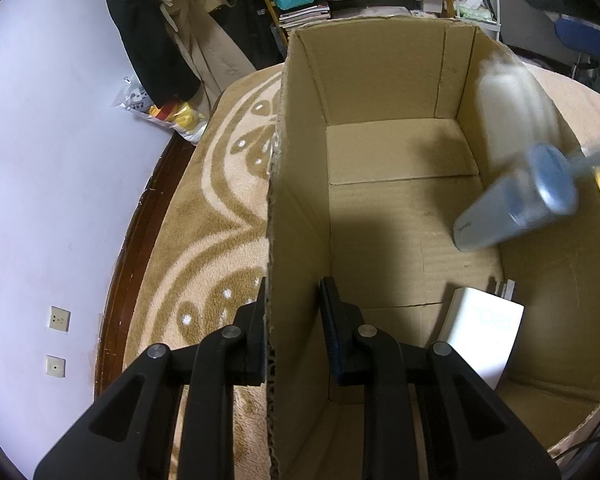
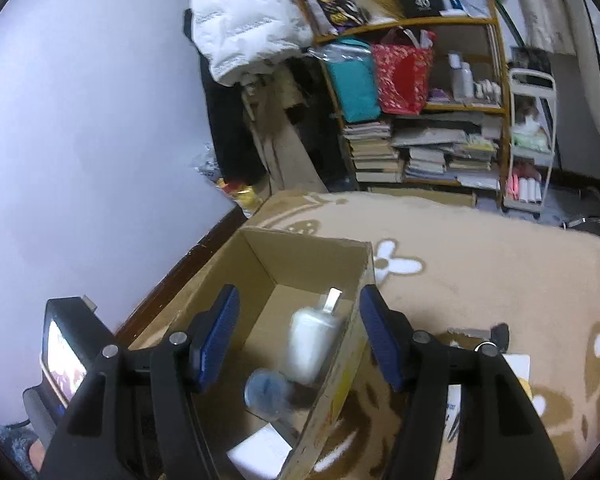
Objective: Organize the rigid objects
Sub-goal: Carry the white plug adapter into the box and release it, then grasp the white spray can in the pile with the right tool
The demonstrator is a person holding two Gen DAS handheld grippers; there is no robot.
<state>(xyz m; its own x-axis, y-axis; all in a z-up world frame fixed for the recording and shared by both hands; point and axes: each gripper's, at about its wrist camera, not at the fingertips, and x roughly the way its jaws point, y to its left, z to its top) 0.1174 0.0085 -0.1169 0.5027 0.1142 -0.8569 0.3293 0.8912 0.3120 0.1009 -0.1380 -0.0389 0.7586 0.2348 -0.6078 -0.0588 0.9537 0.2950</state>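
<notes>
An open cardboard box [image 1: 300, 208] stands on the patterned carpet. My left gripper [image 1: 294, 304] is open and straddles the box's left wall, its outer finger against the cardboard. Inside the box, both motion-blurred, are a white bottle [image 1: 516, 112] and a grey bottle with a blue cap [image 1: 512, 208]. A white rectangular pack [image 1: 484, 336] leans in the near right corner. My right gripper [image 2: 300, 340] hangs open over the box [image 2: 260, 264], nothing between its blue pads. Below it are the white bottle [image 2: 312, 344], the blue-capped bottle [image 2: 266, 392] and the white pack [image 2: 260, 452].
A lit screen on a stand [image 2: 64, 356] sits left of the box, near the wall. Small dark items and papers [image 2: 484, 336] lie on the carpet [image 2: 500, 264] to the right. Cluttered shelves [image 2: 420, 120] and hanging clothes [image 1: 152, 40] stand behind.
</notes>
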